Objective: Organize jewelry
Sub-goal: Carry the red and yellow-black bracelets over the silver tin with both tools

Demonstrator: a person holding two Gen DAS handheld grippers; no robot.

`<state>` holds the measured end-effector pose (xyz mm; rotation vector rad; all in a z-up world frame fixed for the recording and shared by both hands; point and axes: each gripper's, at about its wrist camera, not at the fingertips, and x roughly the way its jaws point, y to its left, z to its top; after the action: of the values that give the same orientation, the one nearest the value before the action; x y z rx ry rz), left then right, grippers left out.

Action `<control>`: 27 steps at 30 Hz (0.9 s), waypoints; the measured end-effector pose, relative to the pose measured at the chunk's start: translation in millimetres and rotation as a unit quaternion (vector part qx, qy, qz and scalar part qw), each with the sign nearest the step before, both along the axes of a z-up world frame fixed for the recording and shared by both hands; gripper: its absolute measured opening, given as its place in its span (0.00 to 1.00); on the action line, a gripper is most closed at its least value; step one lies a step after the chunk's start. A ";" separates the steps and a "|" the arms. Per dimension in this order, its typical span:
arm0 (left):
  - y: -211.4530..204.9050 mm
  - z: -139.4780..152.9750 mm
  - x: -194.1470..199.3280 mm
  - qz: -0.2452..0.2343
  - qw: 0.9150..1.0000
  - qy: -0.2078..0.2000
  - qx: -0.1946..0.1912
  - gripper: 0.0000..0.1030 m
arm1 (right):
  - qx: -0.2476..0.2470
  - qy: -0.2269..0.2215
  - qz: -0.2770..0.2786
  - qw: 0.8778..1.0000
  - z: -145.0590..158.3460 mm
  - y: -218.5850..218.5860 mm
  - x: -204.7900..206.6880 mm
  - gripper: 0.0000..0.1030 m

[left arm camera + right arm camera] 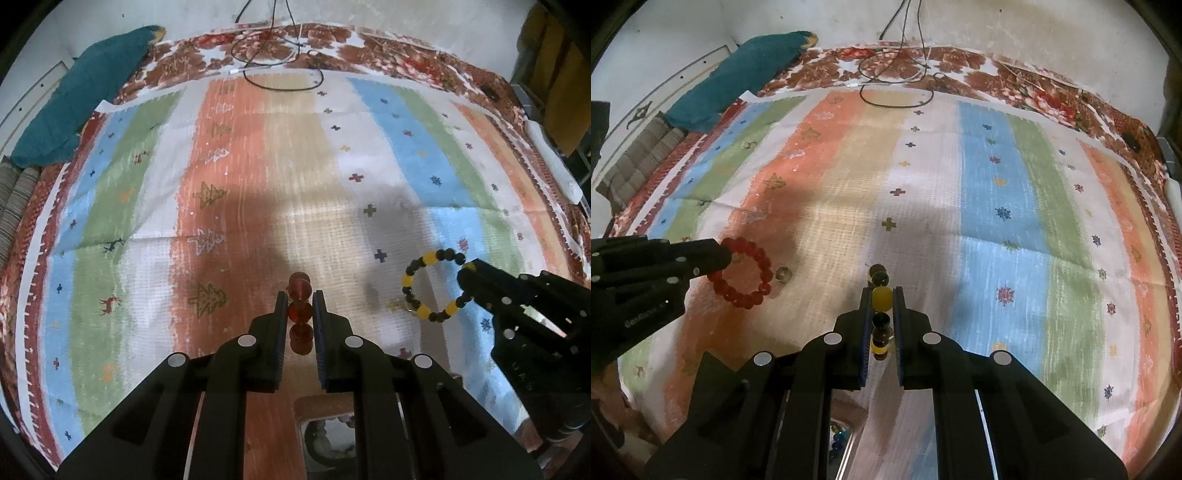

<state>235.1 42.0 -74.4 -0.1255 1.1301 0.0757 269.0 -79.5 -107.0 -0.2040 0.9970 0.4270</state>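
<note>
My left gripper [299,301] is shut on a red bead bracelet [300,312], held edge-on above the striped cloth; the right wrist view shows it as a full ring [744,273] hanging from the left gripper [720,260]. My right gripper [881,295] is shut on a black and yellow bead bracelet [881,299]; the left wrist view shows it as a ring [430,286] held by the right gripper [467,280]. A small clear bead [783,274] lies on the cloth beside the red bracelet.
A striped patterned cloth [258,166] covers the surface. A teal cloth [81,96] lies at the far left. Black cables [273,55] loop at the far edge. A tray with a shiny inside [325,435] sits below the left gripper; it also shows in the right wrist view [842,443].
</note>
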 end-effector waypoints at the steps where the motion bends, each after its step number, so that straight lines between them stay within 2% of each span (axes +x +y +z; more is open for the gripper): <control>1: -0.7 3.1 -1.6 -0.001 1.000 -0.003 0.000 0.12 | 0.002 -0.002 0.000 1.000 1.8 -0.3 -1.6 0.11; 11: -6.1 25.4 -15.8 -0.010 1.000 -0.029 -0.005 0.12 | 0.015 -0.011 0.006 1.000 16.0 -1.6 -14.0 0.11; 27: -15.8 44.4 -42.2 -0.018 0.998 -0.057 -0.012 0.12 | 0.034 -0.029 0.009 0.999 34.1 -8.2 -35.9 0.11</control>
<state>192.9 26.2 -30.0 -0.1290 1.0201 0.0223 233.2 -87.7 -72.9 -0.1638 0.9239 0.4680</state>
